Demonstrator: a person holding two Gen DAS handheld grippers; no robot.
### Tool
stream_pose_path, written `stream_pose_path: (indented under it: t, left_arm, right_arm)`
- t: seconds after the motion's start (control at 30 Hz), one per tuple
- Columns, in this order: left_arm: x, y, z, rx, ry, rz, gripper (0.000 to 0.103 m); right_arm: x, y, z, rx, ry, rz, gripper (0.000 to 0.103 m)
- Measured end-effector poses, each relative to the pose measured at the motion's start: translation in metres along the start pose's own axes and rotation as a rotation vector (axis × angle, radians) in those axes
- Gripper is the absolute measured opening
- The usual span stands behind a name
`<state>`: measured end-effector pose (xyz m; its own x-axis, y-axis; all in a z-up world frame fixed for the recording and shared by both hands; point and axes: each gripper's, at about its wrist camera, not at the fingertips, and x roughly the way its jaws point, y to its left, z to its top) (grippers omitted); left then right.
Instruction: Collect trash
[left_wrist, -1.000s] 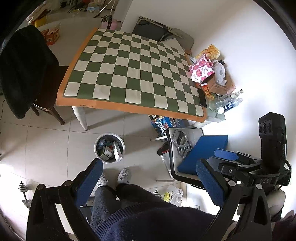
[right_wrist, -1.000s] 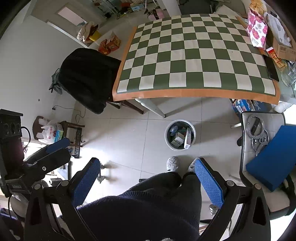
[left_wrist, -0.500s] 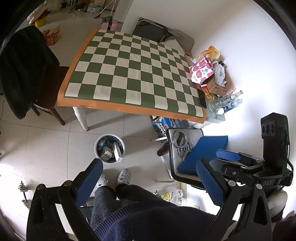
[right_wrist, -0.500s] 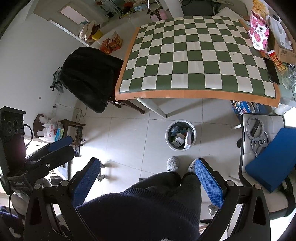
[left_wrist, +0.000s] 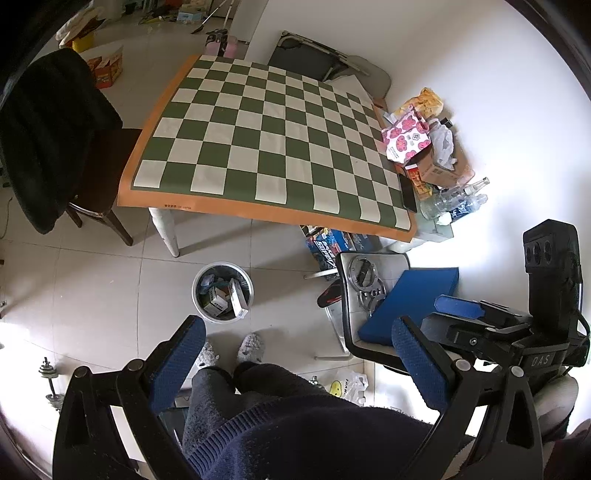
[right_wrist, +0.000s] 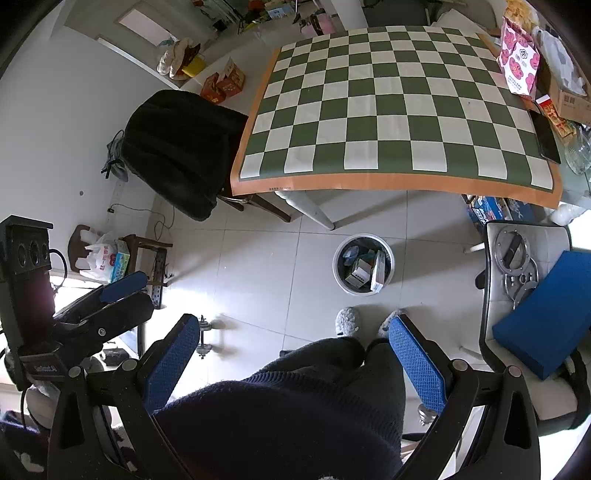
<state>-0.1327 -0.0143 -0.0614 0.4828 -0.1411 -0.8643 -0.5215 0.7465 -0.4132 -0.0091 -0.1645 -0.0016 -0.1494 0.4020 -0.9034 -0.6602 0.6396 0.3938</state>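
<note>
Both the left gripper (left_wrist: 295, 363) and right gripper (right_wrist: 293, 360) are spread wide and carry nothing, held high above the floor. The trash bin (left_wrist: 222, 291), already holding boxes, stands below and ahead of them, beside the checkered table (left_wrist: 266, 144). Collection looks finished or paused; any next move would mean finding leftover litter.

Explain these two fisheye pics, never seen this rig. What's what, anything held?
No robot: a standing person holds a two-finger gripper in each hand, each with a camera looking along its fingers. Left camera shows the left gripper, open and empty, with the right gripper's side at its right edge. Right camera shows the right gripper, also open and empty. Both look down at the checkered table, whose squares are bare, clutter at its far side, and a bin on the floor already holding boxes.
</note>
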Motion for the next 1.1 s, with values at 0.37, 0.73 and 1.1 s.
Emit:
stream_pose_path:
  t: [0.37, 0.73, 1.1]
  left_arm:
    - [-0.001, 0.003, -0.001, 0.000, 0.000, -0.001, 0.103]
    - [-0.001, 0.003, -0.002, -0.003, 0.001, -0.004, 0.103]
    - [0.000, 0.002, -0.001, -0.002, 0.001, -0.003, 0.103]
  right_arm:
    - [0.001, 0.000, -0.001, -0.001, 0.003, 0.002, 0.103]
    - [0.002, -0.001, -0.003, -0.002, 0.006, 0.007, 0.103]
    - [0.002, -0.002, -0.010, -0.012, 0.012, 0.008, 0.103]
